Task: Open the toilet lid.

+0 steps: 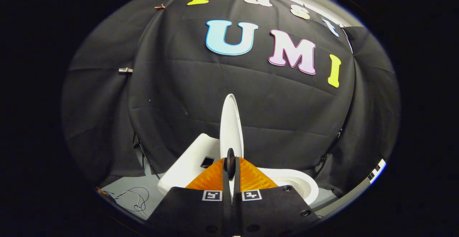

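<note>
Seen along the gripper's two fingers, with the white toilet as landmark.

Left of the toilet: grey floor [125, 188] with a thin loose cable [138, 198] curling on it, and black cloth wall [179, 97] draped behind.

Toilet tank [186, 161]: white, boxy, low and just left of the raised lid, with a small dark square patch on its top face.

Toilet lid [231, 122]: white, raised on edge, seen as a narrow upright oval rising from between the fingers against the black cloth. Lower edge of the lid caught in the gripper [231, 172], fingers drawn close together with the lid's thin rim pinched between them; a dark round pad visible at the pinch point.

Right of the lid: toilet bowl [304, 186], white, rim rounded, opening uncovered beside the right finger. Inside of the bowl pale and smooth; contents impossible to tell, most of the hollow hidden by the gripper body.

Farther right of the bowl: more black cloth hanging to the floor, and a pale strip of booth edge [376, 170] with small dark square marks.
</note>
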A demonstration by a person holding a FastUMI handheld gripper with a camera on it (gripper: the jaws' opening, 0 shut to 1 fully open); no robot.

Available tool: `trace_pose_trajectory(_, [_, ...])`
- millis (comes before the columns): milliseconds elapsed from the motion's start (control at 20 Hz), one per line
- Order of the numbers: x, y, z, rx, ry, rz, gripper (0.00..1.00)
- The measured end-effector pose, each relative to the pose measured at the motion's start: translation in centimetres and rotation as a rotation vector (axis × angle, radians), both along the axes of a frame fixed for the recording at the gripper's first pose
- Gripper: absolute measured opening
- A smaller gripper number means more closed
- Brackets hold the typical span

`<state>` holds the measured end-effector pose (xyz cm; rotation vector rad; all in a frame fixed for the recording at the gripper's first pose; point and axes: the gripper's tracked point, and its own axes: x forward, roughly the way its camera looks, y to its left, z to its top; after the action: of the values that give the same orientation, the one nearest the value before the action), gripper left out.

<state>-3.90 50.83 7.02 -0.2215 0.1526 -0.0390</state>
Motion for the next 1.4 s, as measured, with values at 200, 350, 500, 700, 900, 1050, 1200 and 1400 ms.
trace_pose_trajectory(200, [0.2,0.5,-0.2,0.007,0.004,0.012,0.05])
trace_pose_trajectory(350, [0.1,0.8,-0.4,0.018,0.007,0.017,0.05])
trace_pose_trajectory(500, [0.1,0.9,-0.4,0.004,0.010,0.022,0.05])
trace_pose_trajectory(700, [0.2,1.0,-0.3,-0.007,-0.005,0.017,0.05])
trace_pose_trajectory(900, [0.3,1.4,-0.4,-0.021,-0.009,0.043,0.09])
trace_pose_trajectory(1050, [0.0,2.5,-0.6,-0.021,0.023,0.089,0.25])
trace_pose_trajectory(1200, [0.1,1.6,-0.4,-0.010,0.027,0.093,0.82])
trace_pose_trajectory(1400, [0.3,0.7,0.8,0.036,-0.017,0.092,0.99])
